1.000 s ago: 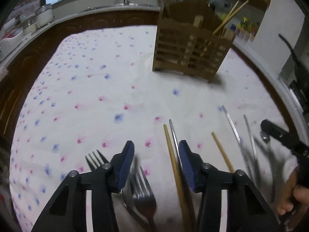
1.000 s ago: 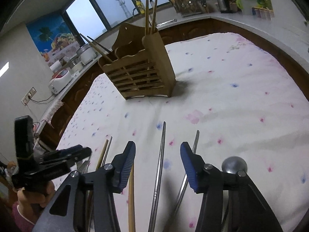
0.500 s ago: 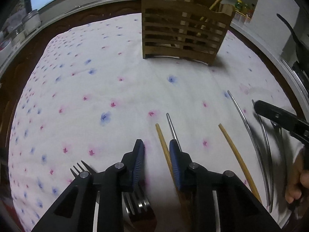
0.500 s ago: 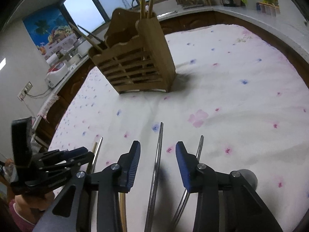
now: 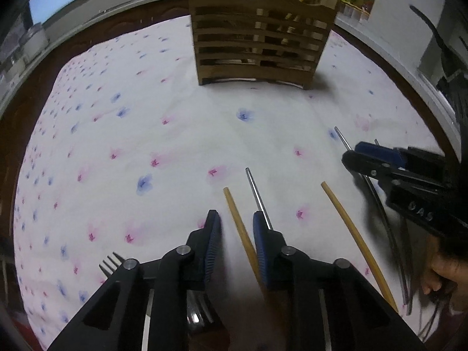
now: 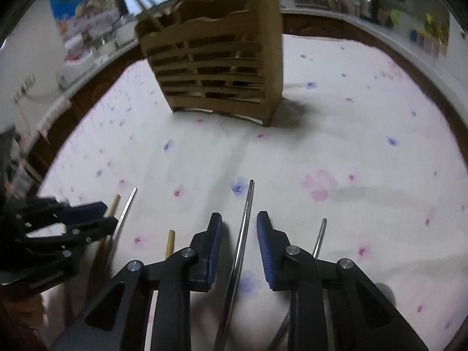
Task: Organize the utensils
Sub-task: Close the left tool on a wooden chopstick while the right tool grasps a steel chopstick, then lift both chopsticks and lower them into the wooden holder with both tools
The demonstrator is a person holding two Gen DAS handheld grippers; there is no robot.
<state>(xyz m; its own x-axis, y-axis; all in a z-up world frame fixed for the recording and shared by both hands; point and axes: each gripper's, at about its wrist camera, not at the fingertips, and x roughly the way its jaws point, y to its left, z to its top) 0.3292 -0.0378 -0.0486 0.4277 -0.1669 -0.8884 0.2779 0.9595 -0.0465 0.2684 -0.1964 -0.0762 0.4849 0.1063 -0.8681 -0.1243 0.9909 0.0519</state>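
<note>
My left gripper (image 5: pixel 236 221) points down at the cloth. Its jaws are closing around a wooden chopstick (image 5: pixel 234 207), which lies near the right pad with a gap still on the left. A metal chopstick (image 5: pixel 256 190) runs under the right finger. My right gripper (image 6: pixel 239 219) is also closing, astride a long metal chopstick (image 6: pixel 245 219) that its pads do not touch. The slatted wooden utensil holder (image 5: pixel 257 38) (image 6: pixel 216 70) stands upright at the back with chopsticks in it.
Two forks (image 5: pixel 111 263) lie at my lower left. A second wooden chopstick (image 5: pixel 351 234) and more metal ones (image 5: pixel 380 204) (image 6: pixel 320 234) lie to the right. A flowered white cloth (image 5: pixel 146 117) covers the table, and a dark rim and counter lie beyond.
Both pairs of jaws have narrowed. The left gripper shifted from over the forks onto the wooden chopstick. The right one sank over the metal chopstick, and the holder looms nearer.
</note>
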